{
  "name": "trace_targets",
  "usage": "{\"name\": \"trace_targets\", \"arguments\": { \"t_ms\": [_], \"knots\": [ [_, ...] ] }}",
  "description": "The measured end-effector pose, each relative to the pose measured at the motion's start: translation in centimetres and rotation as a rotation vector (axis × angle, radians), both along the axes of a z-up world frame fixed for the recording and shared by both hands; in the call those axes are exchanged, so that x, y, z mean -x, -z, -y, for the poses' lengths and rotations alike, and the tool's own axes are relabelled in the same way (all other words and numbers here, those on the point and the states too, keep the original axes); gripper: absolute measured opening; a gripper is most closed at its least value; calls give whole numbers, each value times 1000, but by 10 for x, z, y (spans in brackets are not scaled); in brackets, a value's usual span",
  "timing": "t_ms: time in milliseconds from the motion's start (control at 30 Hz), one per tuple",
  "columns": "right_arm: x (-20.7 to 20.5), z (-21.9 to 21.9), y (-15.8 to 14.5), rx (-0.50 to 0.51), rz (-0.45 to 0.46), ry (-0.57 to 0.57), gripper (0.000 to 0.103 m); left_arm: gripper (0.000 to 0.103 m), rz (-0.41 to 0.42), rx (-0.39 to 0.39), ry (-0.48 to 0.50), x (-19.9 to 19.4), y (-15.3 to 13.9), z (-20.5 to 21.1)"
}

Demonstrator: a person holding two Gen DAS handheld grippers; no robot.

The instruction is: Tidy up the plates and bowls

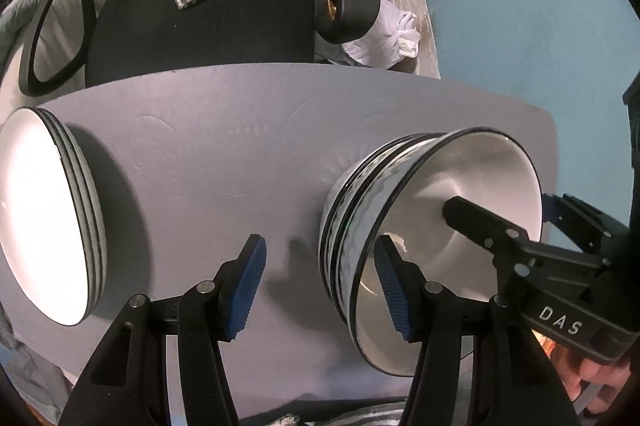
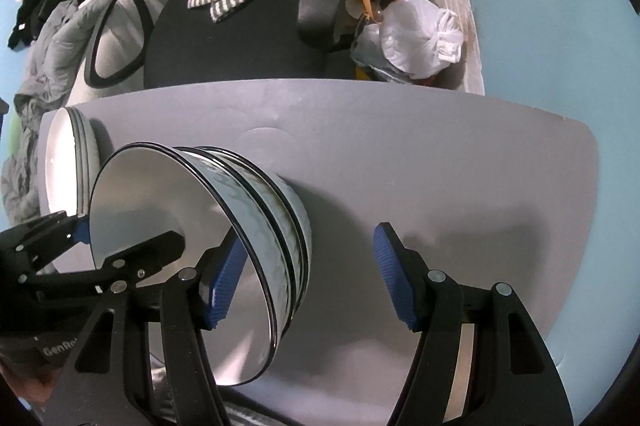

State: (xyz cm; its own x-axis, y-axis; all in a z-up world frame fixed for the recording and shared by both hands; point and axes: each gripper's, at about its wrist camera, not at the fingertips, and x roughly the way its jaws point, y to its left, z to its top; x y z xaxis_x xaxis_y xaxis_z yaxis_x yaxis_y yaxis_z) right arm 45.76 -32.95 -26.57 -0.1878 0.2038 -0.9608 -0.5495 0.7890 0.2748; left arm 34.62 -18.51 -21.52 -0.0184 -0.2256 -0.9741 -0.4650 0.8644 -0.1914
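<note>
Left wrist view: I've both grippers, left gripper (image 1: 320,290) and right gripper (image 2: 308,286), straddling bowl stack (image 1: 360,210) rim, jaws well apart, gripping nothing. Plate stack (image 1: 44,218) left of bowls. Next: close and lift top bowl, I judge.

free: mat (image 1: 224,162) centre | blocked: plates (image 1: 44,222), bowls (image 1: 400,226)

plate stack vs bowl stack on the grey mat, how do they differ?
1. The plate stack is shallow and flat; the bowl stack is deep with tall walls.
2. The plate stack sits at the mat's left end with no gripper at it; the bowl stack sits mid-mat, and each gripper has one finger inside the top bowl and one outside its rim.

Shared: white inside, dark rims, nested upright on the mat.
</note>
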Motion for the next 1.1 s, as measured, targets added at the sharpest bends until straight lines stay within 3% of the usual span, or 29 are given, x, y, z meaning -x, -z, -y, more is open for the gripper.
{"name": "trace_targets", "arguments": {
  "t_ms": [100,233,433,767,1100],
  "knots": [
    [1,2,0,-10,0,-1,64,57,-1,20,-24,1,2,-3],
    [4,3,1,-27,-11,2,59,47,17,49,-22,1,2,-3],
    [4,1,1,-75,-74,9,31,30,22,69,38,-3,-1,4],
    [8,-4,-2,-22,-65,2,27,20,13,73,73,0,0,2],
    [8,-6,0,6,-72,-6,26,20,0,74,97,-2,2,2]
  ]
}}
